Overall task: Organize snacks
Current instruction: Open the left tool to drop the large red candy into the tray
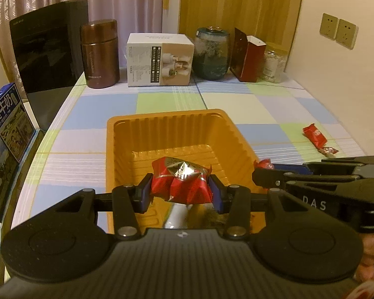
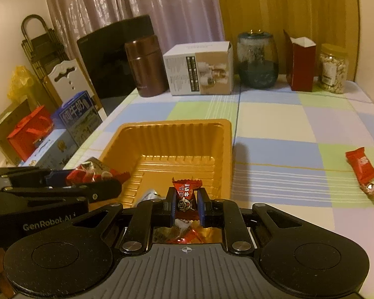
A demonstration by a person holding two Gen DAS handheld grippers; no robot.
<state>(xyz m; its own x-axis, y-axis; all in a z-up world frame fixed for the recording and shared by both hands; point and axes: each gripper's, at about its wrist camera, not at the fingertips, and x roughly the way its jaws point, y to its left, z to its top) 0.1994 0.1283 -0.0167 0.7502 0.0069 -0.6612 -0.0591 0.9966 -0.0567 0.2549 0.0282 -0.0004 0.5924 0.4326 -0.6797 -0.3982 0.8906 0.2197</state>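
Two grippers over the orange tray (image 1: pixel 112 149), both loaded; left gripper (image 1: pixel 180 186) has its fingers clenched on a red packet (image 1: pixel 180 182) above the tray's near half; right gripper (image 2: pixel 185 203) has its fingers clenched on a small red candy (image 2: pixel 185 195) above the tray's near right corner. Tray floor toward the far wall is bare; a few wrappers lie at its near end under the fingers. Counter (image 2: pixel 274 124) right of the tray is open up to two loose red snacks (image 2: pixel 361 165) near the right edge; far edge is lined by a flask (image 1: pixel 101 53), white box (image 1: pixel 159 59), jar (image 1: pixel 212 53) and red carton (image 1: pixel 248 58). Right view alone shows the candy's printed face and a red bag (image 2: pixel 25 137) off the counter's left edge; left view alone shows wall sockets (image 1: pixel 337 30).
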